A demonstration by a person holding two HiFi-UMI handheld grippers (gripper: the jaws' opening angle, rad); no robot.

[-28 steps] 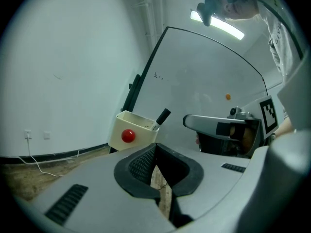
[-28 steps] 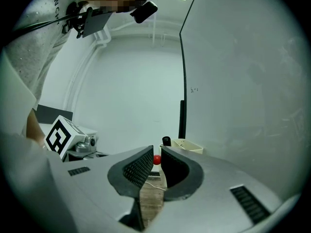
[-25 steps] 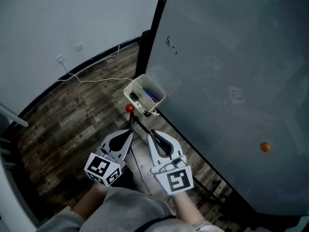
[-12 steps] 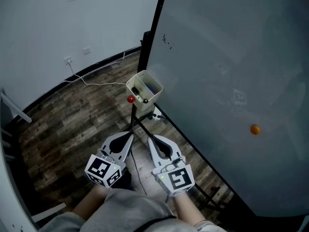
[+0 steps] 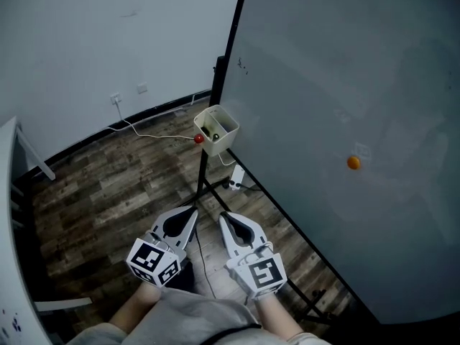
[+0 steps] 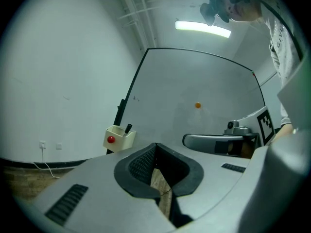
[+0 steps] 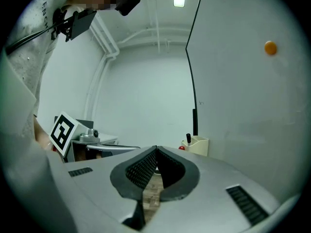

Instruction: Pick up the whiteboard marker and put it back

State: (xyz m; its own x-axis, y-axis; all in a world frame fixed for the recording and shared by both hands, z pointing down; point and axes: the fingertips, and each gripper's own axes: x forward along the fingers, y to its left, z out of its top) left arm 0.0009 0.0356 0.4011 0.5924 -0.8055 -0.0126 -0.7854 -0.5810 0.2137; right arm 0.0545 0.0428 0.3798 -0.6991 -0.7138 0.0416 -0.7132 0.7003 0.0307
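Note:
A cream holder box (image 5: 218, 129) hangs at the whiteboard's (image 5: 345, 85) lower left edge, with a red magnet (image 5: 198, 139) on its side. A dark whiteboard marker (image 6: 128, 128) stands upright in the holder (image 6: 119, 139); the right gripper view shows the marker (image 7: 188, 138) too. My left gripper (image 5: 194, 208) and right gripper (image 5: 221, 214) are held side by side over the wooden floor, well short of the holder. Both point level towards it. The left gripper (image 6: 155, 143) is shut with nothing in it. So is the right gripper (image 7: 156, 148).
An orange magnet (image 5: 353, 162) sticks to the board. The board's black stand legs (image 5: 208, 185) spread over the floor beside a power strip (image 5: 236, 180). A white cable (image 5: 154, 134) runs to a wall outlet (image 5: 115, 99). A white table edge (image 5: 11, 214) is at the left.
Both grippers have drawn back from the holder together. The holder and board now sit farther off and look smaller in the head view.

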